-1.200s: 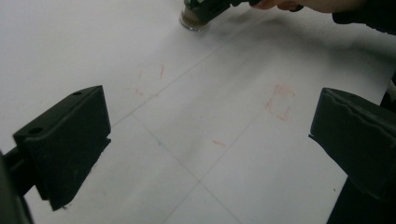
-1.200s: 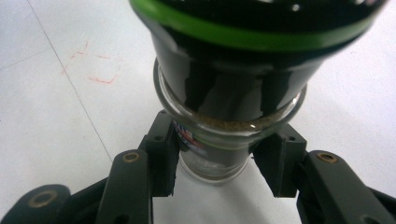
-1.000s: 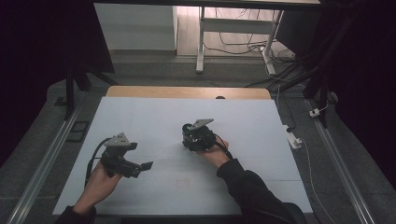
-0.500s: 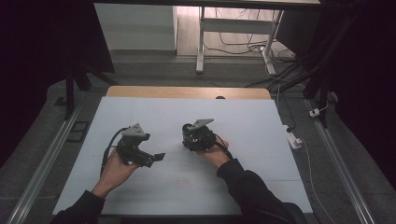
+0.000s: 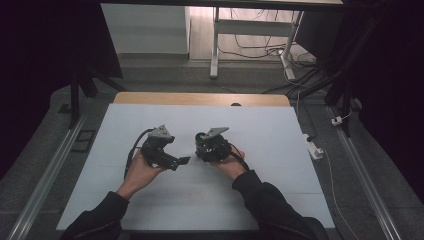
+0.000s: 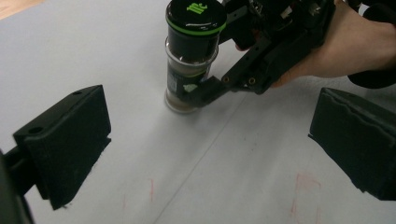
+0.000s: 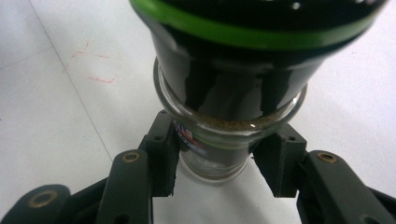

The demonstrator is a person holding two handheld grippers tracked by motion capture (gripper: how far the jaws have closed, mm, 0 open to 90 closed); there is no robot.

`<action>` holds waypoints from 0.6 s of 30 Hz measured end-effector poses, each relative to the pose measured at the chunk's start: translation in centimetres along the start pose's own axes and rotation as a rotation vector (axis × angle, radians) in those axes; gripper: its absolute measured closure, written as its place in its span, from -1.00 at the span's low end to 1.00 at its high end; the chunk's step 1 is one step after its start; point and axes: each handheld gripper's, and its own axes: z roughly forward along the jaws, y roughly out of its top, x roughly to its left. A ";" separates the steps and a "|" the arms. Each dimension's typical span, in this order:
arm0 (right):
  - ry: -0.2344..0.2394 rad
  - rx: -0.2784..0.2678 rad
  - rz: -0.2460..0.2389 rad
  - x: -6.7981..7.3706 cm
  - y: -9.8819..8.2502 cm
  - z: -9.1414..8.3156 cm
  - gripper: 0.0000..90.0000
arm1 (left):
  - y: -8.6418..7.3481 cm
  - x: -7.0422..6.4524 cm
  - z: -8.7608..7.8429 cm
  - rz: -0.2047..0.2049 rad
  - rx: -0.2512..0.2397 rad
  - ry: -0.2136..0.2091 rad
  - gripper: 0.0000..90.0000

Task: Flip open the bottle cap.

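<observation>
A glass spice jar (image 6: 190, 60) with a black lid and a green band stands upright on the white table (image 5: 280, 130). My right gripper (image 7: 222, 163) is shut on its lower glass body, one pad (image 7: 164, 156) on each side; brown powder shows inside the jar (image 7: 224, 93). In the left gripper view the right gripper (image 6: 205, 91) reaches in from the right, held by a hand. My left gripper (image 6: 210, 144) stands wide open with nothing between its jaws, aimed at the jar from a short way off. From above, the left gripper (image 5: 183, 161) sits just left of the right gripper (image 5: 206, 149).
Faint red marks (image 6: 303, 182) are on the white sheet. A wooden strip (image 5: 200, 98) borders the table's far edge. A white power strip (image 5: 314, 149) lies off the right edge, and metal rails run along both sides.
My left hand has moved right and a little farther up the table, bringing its gripper close to the right one. The right gripper and jar have stayed put.
</observation>
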 end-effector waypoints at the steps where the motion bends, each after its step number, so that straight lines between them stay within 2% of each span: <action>1: 0.000 -0.001 0.000 0.0 0.0 0.0 0.18 | 0.2 0.1 0.5 -0.001 -0.007 -0.004 -1.00; 9: 0.002 -0.002 0.004 0.0 0.0 0.0 0.18 | 1.0 0.6 2.1 -0.001 0.000 -0.012 -1.00; 13: 0.003 -0.002 0.003 0.0 0.0 0.0 0.18 | 1.3 0.7 2.6 0.002 0.012 -0.009 -0.93; 16: 0.002 -0.002 0.002 0.0 0.0 0.0 0.18 | 1.4 0.7 3.1 0.025 0.024 0.003 -0.83; 18: 0.002 -0.001 0.002 0.0 0.0 0.0 0.18 | 1.5 0.8 3.1 0.037 0.029 0.000 -0.64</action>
